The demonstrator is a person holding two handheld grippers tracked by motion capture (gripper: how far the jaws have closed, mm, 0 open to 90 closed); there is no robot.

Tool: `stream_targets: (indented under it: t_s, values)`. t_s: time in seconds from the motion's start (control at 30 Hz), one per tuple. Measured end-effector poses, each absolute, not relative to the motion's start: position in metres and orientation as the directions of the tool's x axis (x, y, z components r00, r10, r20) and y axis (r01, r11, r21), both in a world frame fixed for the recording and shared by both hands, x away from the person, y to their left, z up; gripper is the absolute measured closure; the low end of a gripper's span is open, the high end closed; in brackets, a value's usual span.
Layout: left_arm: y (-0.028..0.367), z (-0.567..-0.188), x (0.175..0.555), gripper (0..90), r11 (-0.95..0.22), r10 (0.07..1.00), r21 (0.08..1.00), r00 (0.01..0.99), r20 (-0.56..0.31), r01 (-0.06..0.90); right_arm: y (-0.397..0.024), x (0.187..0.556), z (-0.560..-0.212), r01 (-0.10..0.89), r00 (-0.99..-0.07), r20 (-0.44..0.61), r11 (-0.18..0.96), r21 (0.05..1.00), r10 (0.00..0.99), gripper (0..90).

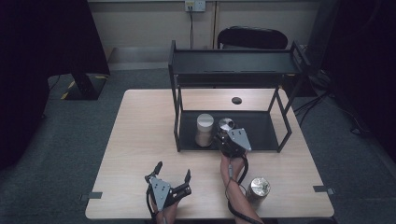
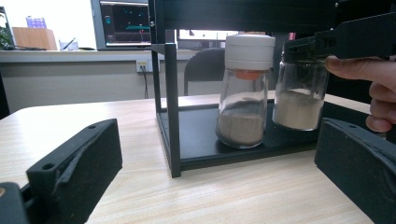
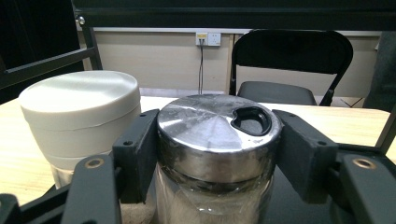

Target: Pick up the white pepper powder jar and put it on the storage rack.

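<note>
At the centre of the high view the right gripper (image 1: 227,132) reaches into the lower shelf of the black rack (image 1: 176,116), and its jaws are clamped on the metal cap of a glass shaker jar (image 1: 226,124). In the right gripper view the shaker jar (image 3: 217,140) sits in the middle of the frame with a black jaw pressed to each side of its silver cap; its glass body is cut off at the bottom edge, so its foot on the shelf is hidden. Just beside it, at left, stands the white-lidded jar (image 3: 79,112), partly covered by the left-hand jaw. In the left gripper view the 2 jars (image 2: 246,88) stand side by side on the shelf, the shaker jar's (image 2: 299,100) cap hidden behind the right gripper. The left gripper (image 1: 173,172) rests on the table (image 1: 140,130) at the lower middle of the high view, jaws spread wide and holding nothing. A 3rd metal-capped jar (image 1: 258,187) stands at lower right, part-hidden by the forearm.
</note>
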State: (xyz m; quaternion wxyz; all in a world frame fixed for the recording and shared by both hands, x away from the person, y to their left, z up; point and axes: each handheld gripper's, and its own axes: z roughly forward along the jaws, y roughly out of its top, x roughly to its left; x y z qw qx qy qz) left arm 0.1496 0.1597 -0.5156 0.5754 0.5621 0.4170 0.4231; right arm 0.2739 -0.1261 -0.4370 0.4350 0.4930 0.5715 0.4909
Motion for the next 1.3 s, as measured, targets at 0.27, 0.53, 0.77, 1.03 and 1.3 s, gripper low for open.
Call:
stream_targets:
  t_s: [0.27, 0.53, 0.77, 1.03, 1.3]
  values:
    - [0.160, -0.516, 0.150, 0.3, 0.010, 0.956, 1.000, 0.294, -0.004, -0.018, -0.126, 0.280, -0.436, 0.152, -0.130, -0.013, 0.033, 0.988, 0.991, 35.0]
    - [0.160, -0.516, 0.149, 0.3, 0.011, 0.956, 1.000, 0.294, -0.004, -0.020, -0.125, 0.284, -0.438, 0.160, -0.125, -0.028, 0.048, 0.986, 0.992, 34.9]
    - [0.160, -0.516, 0.149, 0.3, 0.011, 0.956, 1.000, 0.295, -0.004, -0.020, -0.125, 0.287, -0.439, 0.165, -0.124, -0.034, 0.054, 0.985, 0.992, 34.9]
    - [0.160, -0.516, 0.149, 0.3, 0.011, 0.956, 1.000, 0.295, -0.004, -0.020, -0.125, 0.288, -0.441, 0.176, -0.127, -0.034, 0.056, 0.983, 0.991, 34.9]
    - [0.160, -0.516, 0.149, 0.2, 0.010, 0.956, 1.000, 0.295, -0.004, -0.019, -0.126, 0.289, -0.443, 0.185, -0.127, -0.032, 0.056, 0.981, 0.991, 34.9]
